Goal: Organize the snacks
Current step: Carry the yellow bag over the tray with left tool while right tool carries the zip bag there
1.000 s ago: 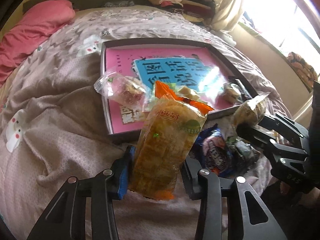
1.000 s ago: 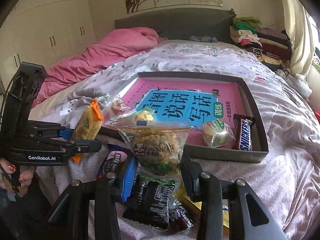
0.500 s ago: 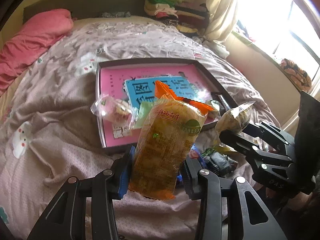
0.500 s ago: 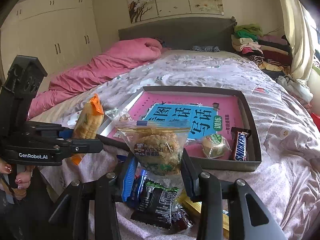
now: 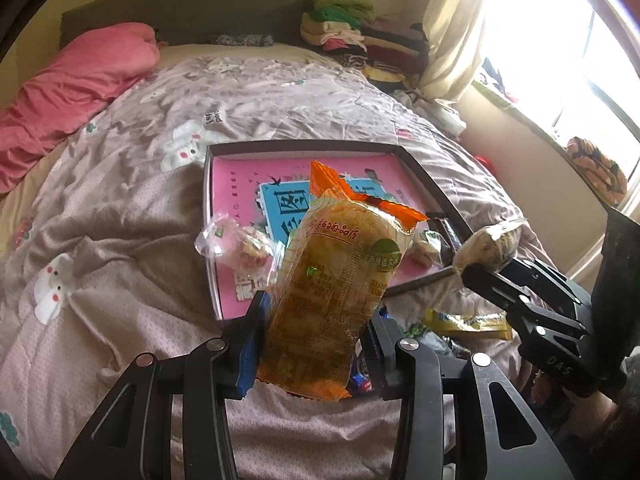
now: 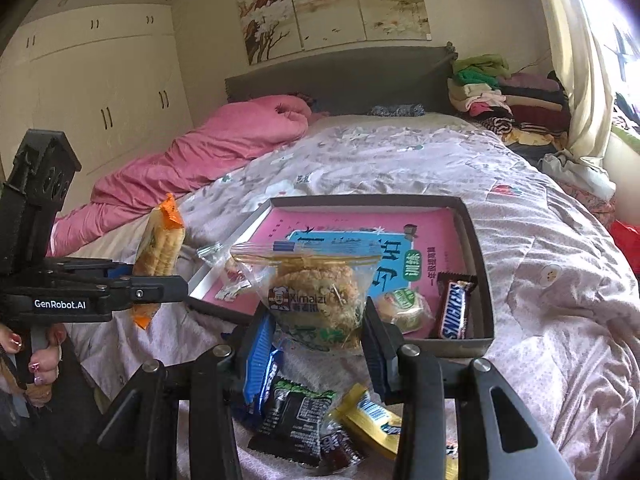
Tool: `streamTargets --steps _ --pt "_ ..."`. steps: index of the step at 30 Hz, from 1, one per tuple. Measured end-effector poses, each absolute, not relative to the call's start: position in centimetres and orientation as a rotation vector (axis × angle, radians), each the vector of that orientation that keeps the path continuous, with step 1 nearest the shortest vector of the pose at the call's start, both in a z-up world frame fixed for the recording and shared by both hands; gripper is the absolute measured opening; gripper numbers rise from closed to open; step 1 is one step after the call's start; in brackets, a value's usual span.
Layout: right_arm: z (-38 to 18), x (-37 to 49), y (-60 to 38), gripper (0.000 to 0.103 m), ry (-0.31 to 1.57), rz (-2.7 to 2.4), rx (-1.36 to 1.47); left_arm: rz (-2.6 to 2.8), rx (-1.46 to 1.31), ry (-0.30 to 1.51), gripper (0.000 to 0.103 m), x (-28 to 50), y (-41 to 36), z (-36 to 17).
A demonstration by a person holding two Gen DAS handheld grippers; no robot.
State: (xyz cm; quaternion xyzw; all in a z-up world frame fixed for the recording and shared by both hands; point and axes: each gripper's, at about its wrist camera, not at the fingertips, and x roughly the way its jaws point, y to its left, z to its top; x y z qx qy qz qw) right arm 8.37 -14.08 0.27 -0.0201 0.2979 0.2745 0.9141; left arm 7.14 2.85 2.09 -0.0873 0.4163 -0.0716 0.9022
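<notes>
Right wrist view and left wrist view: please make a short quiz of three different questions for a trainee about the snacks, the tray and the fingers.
1. True or false: the Snickers bar lies inside the tray.
2. Which snack does the left gripper hold? A) orange packet B) clear bag of rice cake C) yellow bar
3. Fill in: the black packet lies on the ____, in front of the tray.

Key: 1 true. 2 A; the right gripper has the clear bag between its fingers. 3 bedcover.
</notes>
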Motion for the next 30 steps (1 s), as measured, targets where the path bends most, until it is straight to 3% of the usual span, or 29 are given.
streamTargets --steps 30 --pt "1.9 11.7 -20.2 0.042 0.557 0.364 0.039 -0.128 -0.161 0.912 0.044 11.4 1.6 -1.3"
